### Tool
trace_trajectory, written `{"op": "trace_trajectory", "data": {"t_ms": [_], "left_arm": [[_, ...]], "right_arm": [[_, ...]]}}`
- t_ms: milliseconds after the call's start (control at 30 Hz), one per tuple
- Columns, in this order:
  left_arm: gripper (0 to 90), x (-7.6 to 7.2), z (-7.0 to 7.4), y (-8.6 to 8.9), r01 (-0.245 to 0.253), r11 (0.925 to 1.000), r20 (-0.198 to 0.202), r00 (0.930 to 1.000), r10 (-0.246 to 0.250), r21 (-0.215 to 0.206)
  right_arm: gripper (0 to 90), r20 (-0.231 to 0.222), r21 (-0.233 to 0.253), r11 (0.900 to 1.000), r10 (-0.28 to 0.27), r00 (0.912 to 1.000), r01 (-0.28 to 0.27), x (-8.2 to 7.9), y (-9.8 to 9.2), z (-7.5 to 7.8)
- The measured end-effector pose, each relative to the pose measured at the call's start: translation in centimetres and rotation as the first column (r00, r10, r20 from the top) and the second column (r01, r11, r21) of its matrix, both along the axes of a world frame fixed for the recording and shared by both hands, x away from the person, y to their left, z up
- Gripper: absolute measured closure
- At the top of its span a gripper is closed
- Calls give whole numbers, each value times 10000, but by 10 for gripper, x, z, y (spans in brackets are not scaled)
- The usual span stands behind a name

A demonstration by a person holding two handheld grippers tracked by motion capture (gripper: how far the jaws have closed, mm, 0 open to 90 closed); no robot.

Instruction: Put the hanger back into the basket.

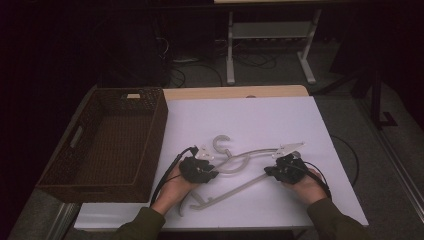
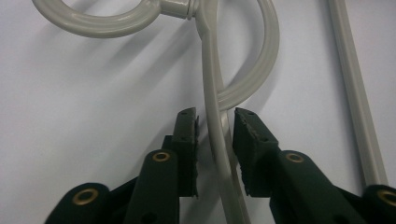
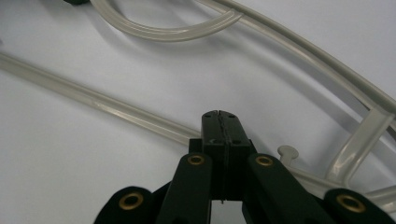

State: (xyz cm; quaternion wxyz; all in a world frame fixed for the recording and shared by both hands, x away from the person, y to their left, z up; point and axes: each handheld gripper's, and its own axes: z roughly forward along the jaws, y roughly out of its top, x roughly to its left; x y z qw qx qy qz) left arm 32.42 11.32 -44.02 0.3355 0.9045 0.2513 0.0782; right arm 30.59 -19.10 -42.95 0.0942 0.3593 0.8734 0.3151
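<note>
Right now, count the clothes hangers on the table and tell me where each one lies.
1. The hanger lies flat on the white table, right of the basket, between the left gripper and the right gripper. A second beneath it cannot be excluded.

one cream plastic clothes hanger [image 1: 235,165] lies on the table, with one swivel hook [image 1: 221,143] at its top, one lower bar [image 1: 235,187] and one inner curved loop [image 1: 239,165]. one dark wicker basket [image 1: 155,125] stands at the table's left, with two handle slots visible in its walls. one white sheet [image 1: 260,120] covers the one wooden table [image 1: 235,92]. two black grippers are in hand: the left gripper [image 1: 197,169] and the right gripper [image 1: 286,168], each with two jaws and one trailing cable. two hands hold them, one each. beyond the table stands one white metal frame [image 1: 270,35] on two legs.
</note>
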Motion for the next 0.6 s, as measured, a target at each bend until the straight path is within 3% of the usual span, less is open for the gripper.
{"op": "trace_trajectory", "data": {"t_ms": [133,433,600], "left_arm": [[780,0,1,0,-14,10000,-87,10000,13,-14],[808,2,4,-1,-526,9986,-358,9980,522,-98],[818,3,5,-2,-716,9974,-307,9970,714,-67]], "right_arm": [[899,10,19,10000,-7,10000,7,0,0,0],[899,115,56,10000,-5,9999,4,-1,0,2],[898,158,30,10000,0,9999,-1,-1,0,3]]}}
